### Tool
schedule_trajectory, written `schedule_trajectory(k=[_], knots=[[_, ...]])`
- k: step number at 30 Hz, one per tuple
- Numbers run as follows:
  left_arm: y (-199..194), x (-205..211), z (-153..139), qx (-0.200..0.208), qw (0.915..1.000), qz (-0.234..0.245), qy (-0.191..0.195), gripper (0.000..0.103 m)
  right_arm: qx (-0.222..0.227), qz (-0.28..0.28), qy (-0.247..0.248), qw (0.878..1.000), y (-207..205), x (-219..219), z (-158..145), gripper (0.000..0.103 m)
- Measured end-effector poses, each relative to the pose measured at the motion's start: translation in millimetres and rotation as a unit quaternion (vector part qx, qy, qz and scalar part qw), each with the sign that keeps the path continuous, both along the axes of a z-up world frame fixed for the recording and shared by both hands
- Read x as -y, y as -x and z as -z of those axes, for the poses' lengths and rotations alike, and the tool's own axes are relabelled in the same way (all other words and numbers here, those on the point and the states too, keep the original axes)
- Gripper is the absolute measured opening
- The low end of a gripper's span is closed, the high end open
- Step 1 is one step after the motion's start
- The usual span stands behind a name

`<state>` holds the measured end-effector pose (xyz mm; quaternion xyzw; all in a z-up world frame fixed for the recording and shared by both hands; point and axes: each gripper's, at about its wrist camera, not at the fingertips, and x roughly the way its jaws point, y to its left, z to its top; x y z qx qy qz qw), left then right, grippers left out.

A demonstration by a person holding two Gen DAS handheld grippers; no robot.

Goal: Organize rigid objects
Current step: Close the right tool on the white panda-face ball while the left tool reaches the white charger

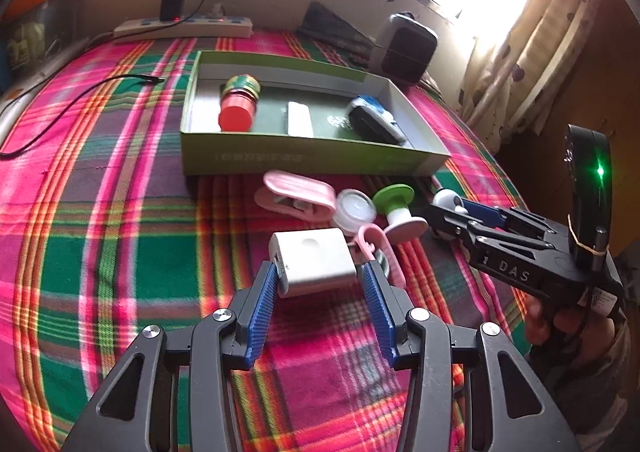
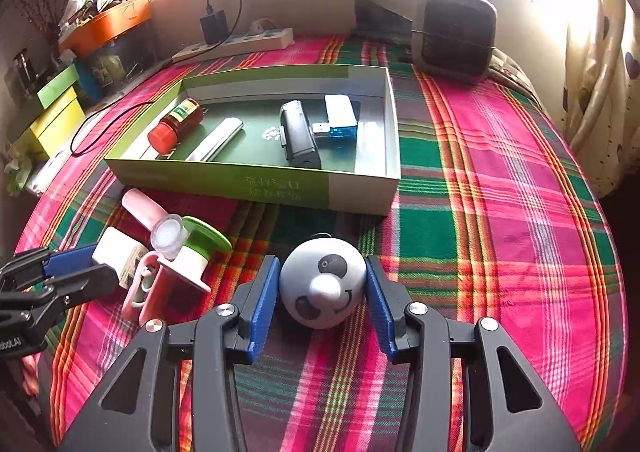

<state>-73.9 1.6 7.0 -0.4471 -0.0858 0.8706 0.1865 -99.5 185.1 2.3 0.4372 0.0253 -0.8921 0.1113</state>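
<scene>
A green box (image 1: 312,159) (image 2: 256,185) lies on the plaid cloth and holds a red-capped bottle (image 1: 238,103) (image 2: 176,125), a white bar, a black device (image 2: 298,135) and a blue-white item (image 2: 340,115). My left gripper (image 1: 320,272) straddles a white square charger (image 1: 312,262) (image 2: 116,252), with the left pad touching it and a small gap at the right pad. My right gripper (image 2: 322,280) (image 1: 452,215) straddles a white panda-face ball (image 2: 323,283) on the cloth, with the pads at its sides. Pink clips (image 1: 296,193), a clear cap (image 1: 356,211) and a green-pink spool (image 1: 398,211) lie between them.
A power strip (image 1: 184,27) with a black adapter lies at the back wall. A black cable (image 1: 80,107) trails over the cloth at left. A small grey heater (image 2: 454,33) stands at the back right. Curtains hang at right. Boxes are stacked at far left (image 2: 52,111).
</scene>
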Motion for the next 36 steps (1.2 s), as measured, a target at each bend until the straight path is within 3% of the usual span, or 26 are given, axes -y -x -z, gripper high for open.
schedule_trajectory(k=[19, 36], knots=[[-28.7, -40.3, 0.7, 0.008, 0.9982, 0.059, 0.008, 0.043, -0.001, 0.008, 0.001, 1.000, -24.8, -20.3, 0.6, 0.044], [-17.3, -40.5, -11.1, -0.036, 0.9938, 0.041, 0.097, 0.044, -0.006, 0.010, 0.003, 1.000, -37.9, -27.4, 2.0, 0.044]])
